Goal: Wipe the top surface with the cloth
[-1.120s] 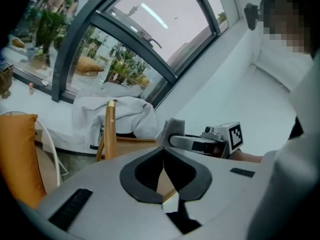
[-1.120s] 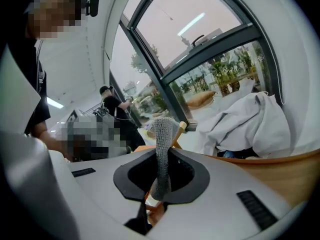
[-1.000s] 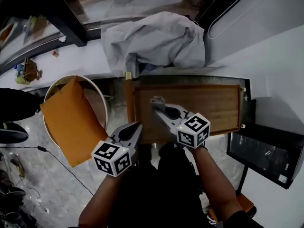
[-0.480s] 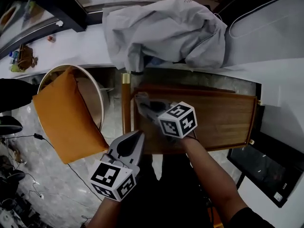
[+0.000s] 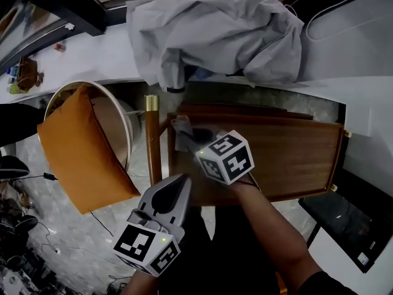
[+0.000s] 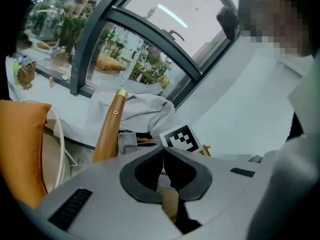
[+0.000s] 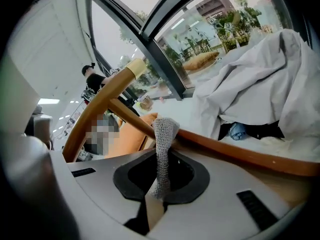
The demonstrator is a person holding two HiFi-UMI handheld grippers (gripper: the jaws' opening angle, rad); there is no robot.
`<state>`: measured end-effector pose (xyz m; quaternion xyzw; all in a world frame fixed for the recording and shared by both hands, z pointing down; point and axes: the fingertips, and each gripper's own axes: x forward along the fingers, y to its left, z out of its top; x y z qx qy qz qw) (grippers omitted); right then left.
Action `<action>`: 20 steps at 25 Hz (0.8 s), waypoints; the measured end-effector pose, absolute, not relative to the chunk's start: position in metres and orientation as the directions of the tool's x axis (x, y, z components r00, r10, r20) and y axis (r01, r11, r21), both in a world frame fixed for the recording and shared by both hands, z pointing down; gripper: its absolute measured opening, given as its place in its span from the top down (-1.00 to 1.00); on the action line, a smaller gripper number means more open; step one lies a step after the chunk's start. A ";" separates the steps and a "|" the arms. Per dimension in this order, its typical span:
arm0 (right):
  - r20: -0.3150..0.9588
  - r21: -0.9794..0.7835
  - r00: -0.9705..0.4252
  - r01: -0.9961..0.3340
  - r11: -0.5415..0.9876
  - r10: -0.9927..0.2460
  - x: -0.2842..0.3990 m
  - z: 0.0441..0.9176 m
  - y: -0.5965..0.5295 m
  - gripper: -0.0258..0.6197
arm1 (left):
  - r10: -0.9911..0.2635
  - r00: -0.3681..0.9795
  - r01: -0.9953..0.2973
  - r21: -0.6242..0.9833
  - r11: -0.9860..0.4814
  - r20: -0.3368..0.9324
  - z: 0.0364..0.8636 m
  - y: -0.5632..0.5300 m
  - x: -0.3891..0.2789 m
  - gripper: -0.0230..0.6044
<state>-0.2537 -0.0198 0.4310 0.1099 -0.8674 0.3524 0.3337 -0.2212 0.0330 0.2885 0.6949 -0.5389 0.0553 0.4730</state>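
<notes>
1. Cloth point(image 5: 180, 128): only a grey end shows in head view; rest is under right gripper point(image 5: 188, 137) & its cube point(image 5: 225, 158).
2. Wooden top point(image 5: 288, 155): near-left part covered by same gripper.
3. Grey fabric heap point(image 5: 215, 29), far side: cut by top edge; blue item point(image 7: 240, 131) under it too small to ID.
4. Round white frame point(image 5: 126, 128), left: mostly behind orange cushion point(image 5: 80, 152).
5. Black object point(image 5: 347, 223), near right: cut by pic edge.
6. Bits point(image 5: 21, 78) on far-left ledge point(image 5: 80, 60): too small to tell.
</notes>
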 end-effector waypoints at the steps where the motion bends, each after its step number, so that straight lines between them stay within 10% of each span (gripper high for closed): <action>1: 0.669 -0.524 -0.742 -0.434 0.733 0.039 -0.251 0.432 -0.021 0.80 | -0.691 0.408 -0.812 0.583 0.025 0.597 0.290 0.032 -0.220 0.89; 20: 0.755 -0.424 -0.654 -0.550 0.719 -0.055 -0.140 0.437 -0.064 0.80 | -0.619 0.490 -0.819 0.568 -0.085 0.614 0.313 -0.005 -0.136 0.89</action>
